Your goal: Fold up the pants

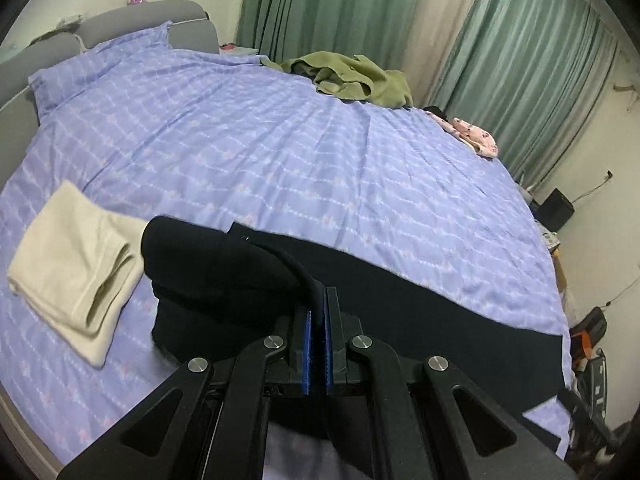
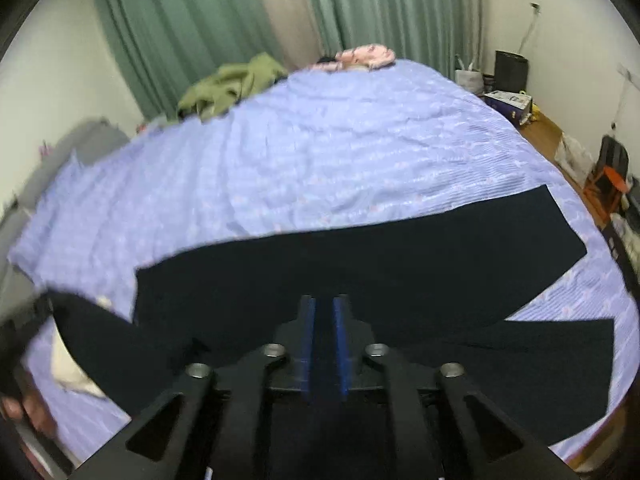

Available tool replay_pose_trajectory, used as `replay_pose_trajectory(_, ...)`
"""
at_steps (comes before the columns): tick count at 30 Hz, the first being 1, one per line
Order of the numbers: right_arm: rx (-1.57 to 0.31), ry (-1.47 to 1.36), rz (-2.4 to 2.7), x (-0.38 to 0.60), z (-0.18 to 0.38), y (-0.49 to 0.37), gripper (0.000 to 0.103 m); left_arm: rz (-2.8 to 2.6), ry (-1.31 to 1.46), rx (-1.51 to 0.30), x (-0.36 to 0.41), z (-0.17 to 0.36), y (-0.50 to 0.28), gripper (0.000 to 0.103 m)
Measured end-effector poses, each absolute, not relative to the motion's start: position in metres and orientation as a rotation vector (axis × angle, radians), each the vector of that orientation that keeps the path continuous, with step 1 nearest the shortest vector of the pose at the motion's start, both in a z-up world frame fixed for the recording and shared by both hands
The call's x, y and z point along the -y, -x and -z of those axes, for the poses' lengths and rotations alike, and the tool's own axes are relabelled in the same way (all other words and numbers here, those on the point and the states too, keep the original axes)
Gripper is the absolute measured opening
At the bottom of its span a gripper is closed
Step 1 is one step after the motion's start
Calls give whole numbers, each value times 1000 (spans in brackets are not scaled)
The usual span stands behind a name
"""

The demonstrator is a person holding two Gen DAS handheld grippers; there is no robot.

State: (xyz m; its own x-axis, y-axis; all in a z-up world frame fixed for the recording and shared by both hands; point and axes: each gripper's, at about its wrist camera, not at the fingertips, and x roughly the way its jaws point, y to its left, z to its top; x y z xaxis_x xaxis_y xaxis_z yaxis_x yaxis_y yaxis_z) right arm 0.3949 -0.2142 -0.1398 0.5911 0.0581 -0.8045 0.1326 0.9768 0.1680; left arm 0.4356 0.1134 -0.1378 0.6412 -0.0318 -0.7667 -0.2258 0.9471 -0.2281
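Two grippers work over a pair of black pants (image 2: 360, 264) spread across a bed with a purple patterned cover (image 1: 260, 140). From the right wrist view the two legs run toward the right side of the bed, one lying above the other, their cut ends apart near the edge of the mattress. The left gripper (image 1: 319, 300) has its blue pads pressed together on a fold of the black cloth, and the waist end rises from it in a rolled hump over the flat part. The right gripper (image 2: 325, 304) sits low over the middle of the pants with its pads narrowly apart; dark cloth fills the gap, but I cannot tell whether it is pinched. A folded cream cloth (image 1: 76, 268) lies just beside the waist end, at its left. An olive green garment (image 1: 352, 76) and a pink patterned garment (image 1: 476, 136) lie near the far edge, before green curtains (image 1: 520, 60).
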Motion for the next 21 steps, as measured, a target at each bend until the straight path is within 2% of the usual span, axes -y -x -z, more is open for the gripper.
replay_pose_trajectory(2,-944,-209,28,212,146,-408,35,-128,306,-879,-109,145,-456,7)
replay_pose_trajectory(15,-964,-151,-34,192,181,-524,35,-232,277,-1048,-113,232,-594,9)
replay_pose_trajectory(16,-968,-143,-35,190,183,-530,35,-242,268,-1062,-113,237,-601,12)
replay_pose_trajectory(18,-979,-127,-34,187,187,-541,35,-255,242,-1058,-111,238,-611,32)
replay_pose_trajectory(19,-981,-119,-31,186,188,-543,35,-265,224,-1040,-109,233,-614,56)
replay_pose_trajectory(20,-982,-112,-30,185,188,-547,40,-272,214,-1010,-108,225,-616,68)
replay_pose_trajectory(21,-979,-112,-31,185,186,-548,49,-267,212,-979,-106,216,-614,69)
